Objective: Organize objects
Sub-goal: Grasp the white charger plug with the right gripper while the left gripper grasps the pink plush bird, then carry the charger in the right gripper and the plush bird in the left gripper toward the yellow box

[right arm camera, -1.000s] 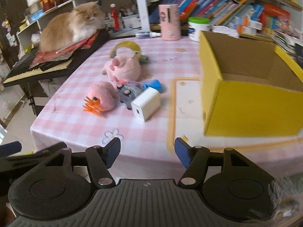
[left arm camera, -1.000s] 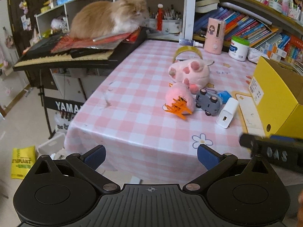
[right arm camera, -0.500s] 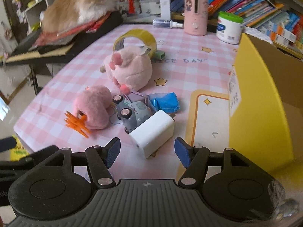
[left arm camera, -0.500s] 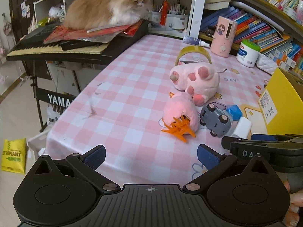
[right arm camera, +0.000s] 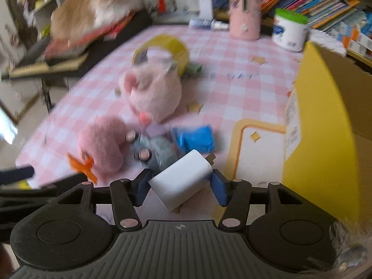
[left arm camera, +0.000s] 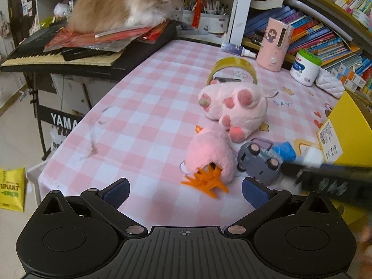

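Note:
A white charger point(right arm camera: 183, 181) lies at the near edge of the pink checked table point(left arm camera: 139, 121). My right gripper point(right arm camera: 181, 187) is closing on it, and its blue pads meet the charger's two sides. Just beyond lie a grey toy car point(right arm camera: 158, 150), a blue packet point(right arm camera: 197, 138), a small pink plush with orange feet point(left arm camera: 209, 153) and a larger pink plush point(left arm camera: 234, 104). My left gripper point(left arm camera: 186, 191) stands open and empty, just short of the orange feet. The right gripper shows as a blurred black bar point(left arm camera: 325, 176) in the left wrist view.
A yellow cardboard box point(right arm camera: 325, 139) stands open on the right. A yellow tape roll point(left arm camera: 232, 64), a pink dispenser point(left arm camera: 275, 44) and a white jar point(left arm camera: 304, 67) sit farther back by the bookshelves. A cat point(left arm camera: 121, 7) lies on a keyboard point(left arm camera: 58, 58) at the left.
Both grippers moved forward toward the toys. The right gripper's jaws narrowed and now enclose the white charger, which earlier lay ahead of them. The left gripper stayed open.

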The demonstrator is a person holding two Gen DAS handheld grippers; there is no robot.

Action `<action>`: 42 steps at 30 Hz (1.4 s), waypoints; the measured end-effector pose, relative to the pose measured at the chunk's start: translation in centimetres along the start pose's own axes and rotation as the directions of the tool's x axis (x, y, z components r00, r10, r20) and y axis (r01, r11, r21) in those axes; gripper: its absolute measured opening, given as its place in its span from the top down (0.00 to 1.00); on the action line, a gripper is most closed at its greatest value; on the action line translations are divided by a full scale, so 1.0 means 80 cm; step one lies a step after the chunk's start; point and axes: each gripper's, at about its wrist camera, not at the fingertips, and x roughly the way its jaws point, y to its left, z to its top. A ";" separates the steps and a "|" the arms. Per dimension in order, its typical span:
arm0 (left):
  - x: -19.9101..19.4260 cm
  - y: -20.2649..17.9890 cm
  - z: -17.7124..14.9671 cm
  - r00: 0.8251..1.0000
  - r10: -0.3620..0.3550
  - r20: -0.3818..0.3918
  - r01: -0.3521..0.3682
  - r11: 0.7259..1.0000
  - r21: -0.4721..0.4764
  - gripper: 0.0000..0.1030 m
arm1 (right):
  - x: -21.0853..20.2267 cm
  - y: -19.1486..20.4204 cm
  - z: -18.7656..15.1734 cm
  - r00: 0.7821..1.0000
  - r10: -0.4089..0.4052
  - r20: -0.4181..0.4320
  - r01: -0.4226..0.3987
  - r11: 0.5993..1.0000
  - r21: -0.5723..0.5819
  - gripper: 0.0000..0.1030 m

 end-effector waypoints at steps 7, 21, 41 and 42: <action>0.031 -0.028 0.017 0.999 0.034 0.000 -0.034 0.990 0.134 0.01 | -0.048 -0.008 0.034 0.978 -0.010 0.206 0.008 1.000 0.011 0.49; 0.060 -0.026 0.023 0.999 0.005 -0.048 0.000 0.995 0.105 0.48 | -0.069 -0.018 0.033 0.978 -0.011 0.209 0.019 0.999 -0.037 0.49; -0.081 0.033 -0.029 0.963 -0.264 0.057 0.265 0.964 -0.012 0.47 | -0.126 0.029 -0.043 0.986 -0.040 0.164 0.057 0.993 -0.100 0.49; -0.086 0.034 -0.034 0.960 -0.273 0.054 0.274 0.962 -0.004 0.47 | -0.130 0.032 -0.049 0.985 -0.044 0.164 0.060 0.993 -0.097 0.49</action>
